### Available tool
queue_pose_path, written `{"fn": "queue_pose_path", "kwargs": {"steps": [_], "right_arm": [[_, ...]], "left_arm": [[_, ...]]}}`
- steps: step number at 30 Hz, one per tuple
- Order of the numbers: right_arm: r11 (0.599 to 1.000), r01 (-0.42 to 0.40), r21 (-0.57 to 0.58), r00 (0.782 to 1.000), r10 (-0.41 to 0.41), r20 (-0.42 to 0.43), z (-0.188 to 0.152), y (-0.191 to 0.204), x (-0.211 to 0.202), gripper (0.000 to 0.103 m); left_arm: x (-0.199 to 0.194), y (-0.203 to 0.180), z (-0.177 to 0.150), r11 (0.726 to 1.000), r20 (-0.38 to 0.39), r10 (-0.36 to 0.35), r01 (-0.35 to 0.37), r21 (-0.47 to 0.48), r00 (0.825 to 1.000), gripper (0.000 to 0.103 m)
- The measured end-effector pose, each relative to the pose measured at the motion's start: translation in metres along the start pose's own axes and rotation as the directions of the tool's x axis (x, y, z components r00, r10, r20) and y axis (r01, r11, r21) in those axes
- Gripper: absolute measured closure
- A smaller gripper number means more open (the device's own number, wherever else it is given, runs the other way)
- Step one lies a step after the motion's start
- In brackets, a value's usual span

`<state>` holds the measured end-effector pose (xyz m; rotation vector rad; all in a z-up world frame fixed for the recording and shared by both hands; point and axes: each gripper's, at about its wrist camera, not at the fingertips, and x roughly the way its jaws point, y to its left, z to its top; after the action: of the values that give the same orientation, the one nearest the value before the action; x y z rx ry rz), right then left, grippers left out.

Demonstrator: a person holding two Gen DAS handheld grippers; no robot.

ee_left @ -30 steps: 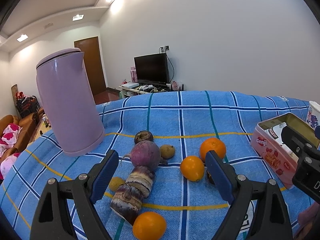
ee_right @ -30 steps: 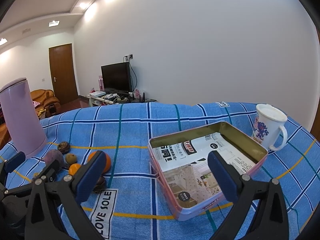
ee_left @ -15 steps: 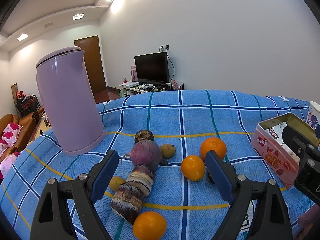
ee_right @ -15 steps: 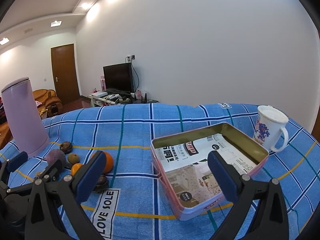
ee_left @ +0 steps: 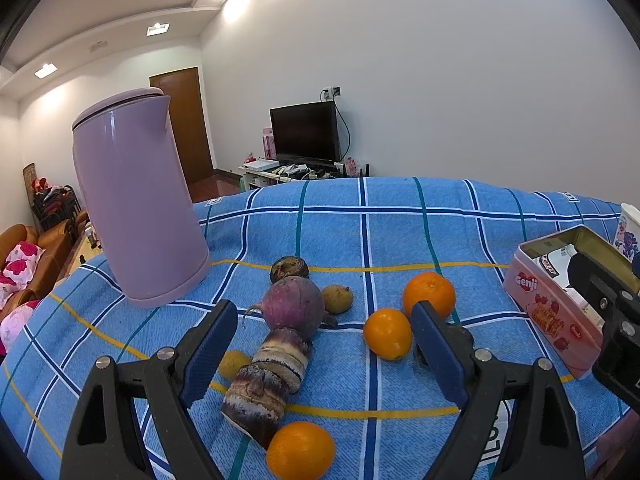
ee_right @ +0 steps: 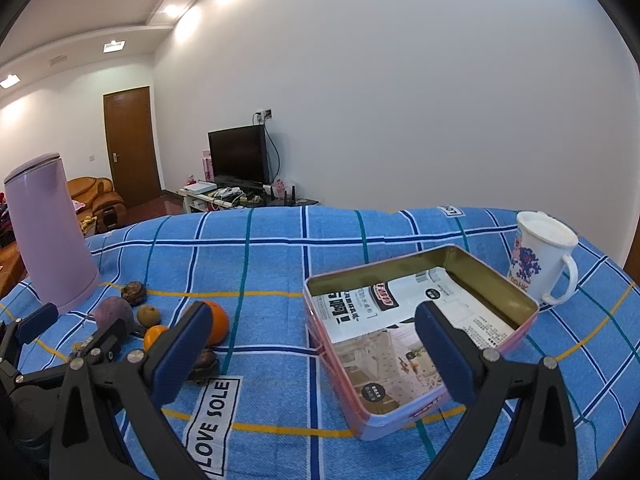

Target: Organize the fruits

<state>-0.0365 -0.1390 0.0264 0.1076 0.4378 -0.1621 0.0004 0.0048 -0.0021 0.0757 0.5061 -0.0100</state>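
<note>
The left gripper (ee_left: 324, 354) is held wide open over the fruits, with nothing in it; the right gripper (ee_right: 320, 350) is wide and empty too. One orange (ee_left: 387, 333) should be picked gently and put in the tin (ee_right: 500, 284), which sits beside the fruits.

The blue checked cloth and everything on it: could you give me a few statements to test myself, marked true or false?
1. The pink tin already holds an orange. False: only printed paper lies in it.
2. Three oranges lie on the cloth. True.
3. The left tongs grip the purple turnip. False: they are open and hold nothing.
4. The white mug stands beside the tin. True.
5. The lilac kettle lies on its side. False: it stands upright.
</note>
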Motion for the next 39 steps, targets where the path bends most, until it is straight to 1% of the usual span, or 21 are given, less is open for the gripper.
{"fn": "queue_pose_path", "kwargs": {"steps": [11, 17, 19, 23, 24, 27, 29, 31, 33, 34, 35, 36, 37, 39], "right_arm": [[1.000, -0.008, -0.010, 1.000, 0.008, -0.004, -0.001, 0.004, -0.002, 0.001], [1.000, -0.022, -0.006, 1.000, 0.022, -0.009, -0.001, 0.004, -0.001, 0.001], [1.000, -0.030, -0.005, 0.999, 0.030, -0.014, -0.001, 0.003, 0.000, 0.002], [0.999, -0.052, -0.008, 0.998, 0.052, -0.031, -0.001, 0.005, 0.002, 0.009], [0.998, -0.059, -0.009, 0.998, 0.059, -0.037, -0.002, 0.006, 0.003, 0.009], [0.996, -0.085, -0.013, 0.995, 0.084, -0.060, -0.003, 0.008, 0.005, 0.009], [0.993, -0.113, -0.018, 0.991, 0.111, -0.076, -0.004, 0.011, 0.007, 0.014], [0.987, -0.160, -0.027, 0.982, 0.157, -0.106, -0.006, 0.017, 0.009, 0.016], [0.973, -0.231, -0.025, 0.963, 0.226, -0.145, -0.008, 0.024, 0.012, 0.019], [0.962, -0.271, -0.024, 0.950, 0.263, -0.167, -0.010, 0.028, 0.014, 0.021], [0.957, -0.289, -0.034, 0.943, 0.279, -0.179, -0.012, 0.033, 0.015, 0.023], [0.952, -0.300, -0.061, 0.940, 0.284, -0.190, -0.014, 0.041, 0.015, 0.025], [0.950, -0.298, -0.094, 0.941, 0.276, -0.196, -0.017, 0.047, 0.015, 0.027], [0.945, -0.288, -0.154, 0.945, 0.254, -0.205, -0.021, 0.059, 0.016, 0.028]], "left_arm": [[0.001, 0.001, 0.000, 1.000, -0.008, 0.004, -0.004, -0.005, 1.000, 0.014], [0.002, 0.006, -0.002, 1.000, -0.024, 0.004, -0.004, -0.024, 1.000, 0.014], [0.003, 0.009, -0.002, 0.999, -0.036, 0.003, -0.004, -0.035, 0.999, 0.014], [0.002, 0.017, -0.004, 0.999, -0.053, -0.005, 0.003, -0.041, 0.999, 0.014], [0.001, 0.022, -0.005, 0.999, -0.062, -0.003, 0.001, -0.039, 0.998, 0.014], [-0.005, 0.040, -0.005, 0.998, -0.082, 0.026, -0.030, -0.048, 0.996, 0.014], [-0.011, 0.061, -0.007, 0.996, -0.095, 0.052, -0.058, -0.062, 0.994, 0.014], [-0.016, 0.080, -0.011, 0.994, -0.106, 0.081, -0.088, -0.058, 0.991, 0.014], [-0.019, 0.096, -0.017, 0.992, -0.115, 0.110, -0.116, -0.045, 0.987, 0.014], [-0.021, 0.102, -0.019, 0.991, -0.121, 0.123, -0.128, -0.039, 0.985, 0.014], [-0.023, 0.109, -0.023, 0.990, -0.126, 0.131, -0.137, -0.035, 0.983, 0.014], [-0.025, 0.114, -0.026, 0.990, -0.135, 0.134, -0.139, -0.035, 0.982, 0.014], [-0.028, 0.117, -0.029, 0.990, -0.147, 0.124, -0.132, -0.041, 0.981, 0.014], [-0.033, 0.117, -0.033, 0.995, -0.160, 0.073, -0.082, -0.050, 0.984, 0.014]]}}
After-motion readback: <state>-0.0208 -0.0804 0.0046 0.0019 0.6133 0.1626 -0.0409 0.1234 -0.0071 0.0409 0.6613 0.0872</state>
